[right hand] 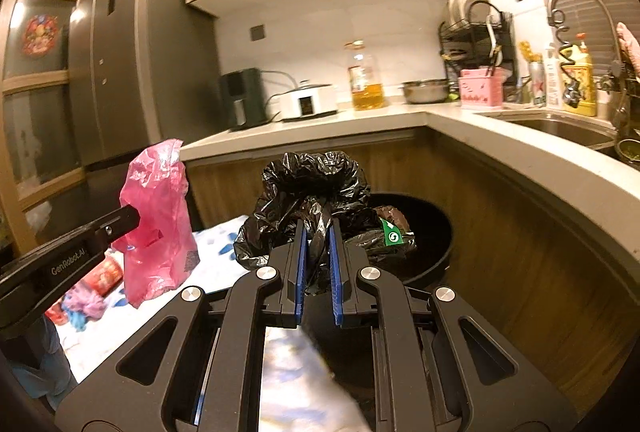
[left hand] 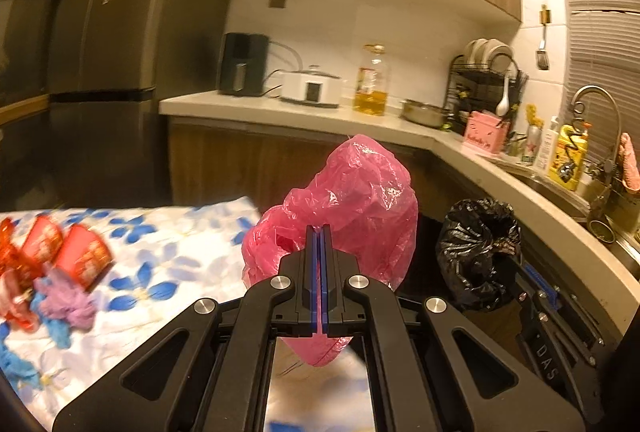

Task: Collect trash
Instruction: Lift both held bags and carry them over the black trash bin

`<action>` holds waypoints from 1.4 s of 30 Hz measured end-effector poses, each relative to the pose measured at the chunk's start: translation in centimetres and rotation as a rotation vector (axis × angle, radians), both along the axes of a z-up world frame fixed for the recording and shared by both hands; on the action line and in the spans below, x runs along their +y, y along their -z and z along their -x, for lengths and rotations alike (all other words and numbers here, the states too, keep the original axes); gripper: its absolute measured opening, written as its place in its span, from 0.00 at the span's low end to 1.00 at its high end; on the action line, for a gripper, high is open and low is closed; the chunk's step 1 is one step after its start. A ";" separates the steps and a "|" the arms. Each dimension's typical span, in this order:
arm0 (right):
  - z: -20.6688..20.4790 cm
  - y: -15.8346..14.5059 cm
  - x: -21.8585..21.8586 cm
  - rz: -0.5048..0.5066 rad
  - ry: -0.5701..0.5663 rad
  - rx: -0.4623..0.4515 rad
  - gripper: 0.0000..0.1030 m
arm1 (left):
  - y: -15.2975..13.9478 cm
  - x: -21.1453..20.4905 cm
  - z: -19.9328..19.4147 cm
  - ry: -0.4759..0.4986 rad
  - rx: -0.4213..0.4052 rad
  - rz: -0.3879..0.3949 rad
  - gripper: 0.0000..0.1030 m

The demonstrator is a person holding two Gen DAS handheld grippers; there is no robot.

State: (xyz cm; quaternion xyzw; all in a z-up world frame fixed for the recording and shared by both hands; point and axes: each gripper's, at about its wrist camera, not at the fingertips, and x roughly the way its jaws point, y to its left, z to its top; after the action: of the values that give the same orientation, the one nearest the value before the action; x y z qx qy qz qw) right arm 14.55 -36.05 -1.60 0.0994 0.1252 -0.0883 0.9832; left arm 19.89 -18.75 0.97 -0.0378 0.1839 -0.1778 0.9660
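Observation:
My left gripper [left hand: 319, 232] is shut on a crumpled pink plastic bag [left hand: 352, 192] and holds it in the air past the table's far corner. The pink bag also shows in the right wrist view [right hand: 156, 220], with the left gripper's finger [right hand: 120, 220] in it. My right gripper [right hand: 318, 228] is shut on a bunched black trash bag [right hand: 312, 184], held above the black round bin [right hand: 436, 224]. The black bag also shows in the left wrist view [left hand: 478, 252]. The bin holds dark trash with a green label [right hand: 392, 234].
A table with a blue-flowered cloth [left hand: 168, 252] carries red paper cups [left hand: 82, 256], purple and blue crumpled scraps [left hand: 68, 302] and red wrappers. A curved kitchen counter [right hand: 520, 140] with an oil bottle [right hand: 366, 80], a cooker, a dish rack and a sink runs behind. A fridge [right hand: 132, 64] stands at the left.

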 end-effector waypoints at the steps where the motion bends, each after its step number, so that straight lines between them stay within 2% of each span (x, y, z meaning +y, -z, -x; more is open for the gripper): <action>1: -0.1 0.0 -0.4 -0.002 0.008 0.000 0.10 | -0.2 -0.9 -0.3 0.012 -0.008 -0.003 0.00; 6: -0.7 -0.2 -2.3 0.010 0.039 -0.011 0.10 | -0.5 -3.9 -1.2 0.049 -0.030 -0.009 0.00; 18: -2.6 -1.4 -5.3 0.016 0.066 -0.039 0.10 | -0.4 -7.3 -3.9 0.091 -0.027 0.004 0.00; 42: -5.1 -0.5 -5.8 -0.006 0.076 -0.020 0.10 | 0.9 -10.0 -7.2 0.158 -0.003 -0.004 0.01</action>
State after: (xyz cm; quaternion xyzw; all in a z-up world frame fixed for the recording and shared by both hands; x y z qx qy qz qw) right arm 19.69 -41.81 -1.08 0.1079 0.1116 -0.1245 0.9800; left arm 27.12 -28.72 0.06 -0.0211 0.1849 -0.2532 0.9493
